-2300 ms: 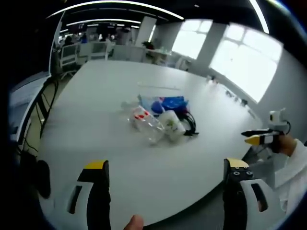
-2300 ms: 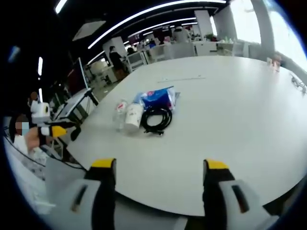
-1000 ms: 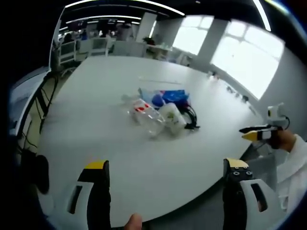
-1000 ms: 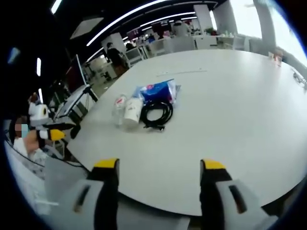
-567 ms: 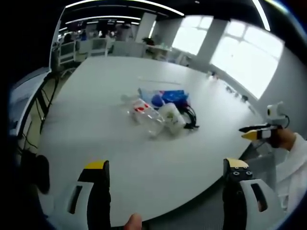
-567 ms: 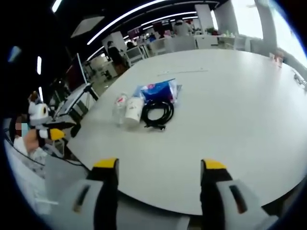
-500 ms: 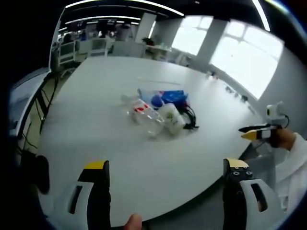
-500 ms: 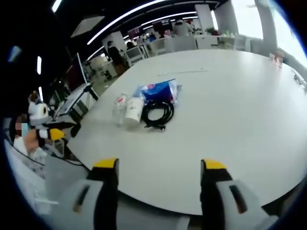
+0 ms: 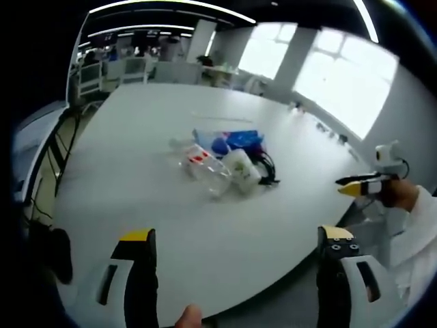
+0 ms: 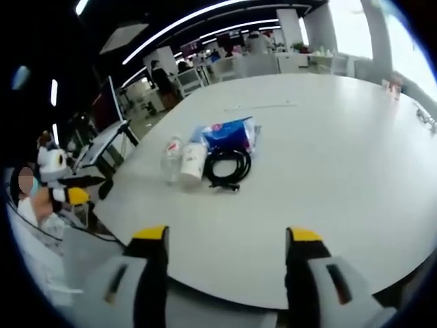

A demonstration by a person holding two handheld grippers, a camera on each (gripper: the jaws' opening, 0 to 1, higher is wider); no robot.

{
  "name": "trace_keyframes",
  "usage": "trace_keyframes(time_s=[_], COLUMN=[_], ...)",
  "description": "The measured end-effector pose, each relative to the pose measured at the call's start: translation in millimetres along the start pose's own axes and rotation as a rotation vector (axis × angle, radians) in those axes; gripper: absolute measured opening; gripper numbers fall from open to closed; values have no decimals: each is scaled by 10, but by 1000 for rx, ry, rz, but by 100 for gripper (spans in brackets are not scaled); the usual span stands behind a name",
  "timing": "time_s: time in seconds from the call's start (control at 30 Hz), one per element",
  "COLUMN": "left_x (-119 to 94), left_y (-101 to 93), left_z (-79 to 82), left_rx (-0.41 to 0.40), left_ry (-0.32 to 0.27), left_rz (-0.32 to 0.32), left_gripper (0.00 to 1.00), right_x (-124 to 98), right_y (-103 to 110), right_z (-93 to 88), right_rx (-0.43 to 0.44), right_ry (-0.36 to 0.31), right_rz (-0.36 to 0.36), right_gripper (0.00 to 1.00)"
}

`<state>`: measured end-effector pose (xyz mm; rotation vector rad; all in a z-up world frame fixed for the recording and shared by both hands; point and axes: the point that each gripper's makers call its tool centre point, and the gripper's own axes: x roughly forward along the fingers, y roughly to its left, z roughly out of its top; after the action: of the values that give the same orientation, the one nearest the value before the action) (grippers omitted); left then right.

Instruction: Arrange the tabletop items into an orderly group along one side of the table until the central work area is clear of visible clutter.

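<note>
Item 1, left gripper (image 9: 235,242): I am holding it above the near edge of the table, jaws standing wide apart and gripping nothing. It is also showing at the left edge of the right gripper view (image 10: 80,189), yellow-tipped, off the table's side; from that angle I cannot tell how far its jaws are parted.

Item 2, right gripper (image 10: 227,239): I am keeping it over the near rim as well, jaws spread wide and empty. In the left gripper view it is appearing at the far right (image 9: 356,186), held in a hand (image 9: 395,196) with a white sleeve (image 9: 418,236) behind it, clear of the table edge.

Item 3, white table (image 9: 136,157): large and rounded, carrying one cluster of items well away from both grippers.

Item 4, clear plastic bottle (image 9: 203,168): lying on its side with a red-and-white label, on the left of the cluster in the left gripper view.

Item 5, white paper cup (image 9: 242,170): lying tipped over, touching the bottle (a greenish print is showing on its side, too small to read).

Item 6, blue packet (image 9: 232,141): lying flat just beyond the bottle and cup.

Item 7, black cable (image 10: 229,166): coiled in a loose loop, just beside the cup and touching the packet's near edge.

Item 8, surroundings: desks and chairs (image 9: 140,68) are standing beyond the far end of the table, with bright windows (image 9: 341,75) along the right.
</note>
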<state>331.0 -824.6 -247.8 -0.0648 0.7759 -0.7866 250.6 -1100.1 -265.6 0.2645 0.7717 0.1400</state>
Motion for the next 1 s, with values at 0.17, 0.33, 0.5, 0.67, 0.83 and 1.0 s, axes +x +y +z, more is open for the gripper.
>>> trace_keyframes(time_s=[0.17, 0.33, 0.5, 0.67, 0.83, 1.0], left_x=[-59, -121, -218, -221, -241, -232], left_y=[-22, -3, -31, -7, -26, -16], left_z=[38, 54, 93, 97, 88, 92], left_rx=[5, -4, -16, -32, -36, -47], left_ry=[-8, -23, -57, -68, -71, -78], left_rz=[-5, 22, 44, 67, 78, 91], left_gripper=[94, 94, 94, 94, 94, 94], right_x=[-23, -18, 97, 188, 285, 385], right_y=[-22, -57, -55, -3, 35, 51], right_z=[40, 112, 185, 269, 303, 329], right_rx=[-1, -7, -32, -62, -84, -106], right_ry=[1, 1, 18, 22, 37, 55], right_rz=[-13, -8, 20, 49, 75, 96], right_gripper=[68, 68, 68, 68, 68, 67])
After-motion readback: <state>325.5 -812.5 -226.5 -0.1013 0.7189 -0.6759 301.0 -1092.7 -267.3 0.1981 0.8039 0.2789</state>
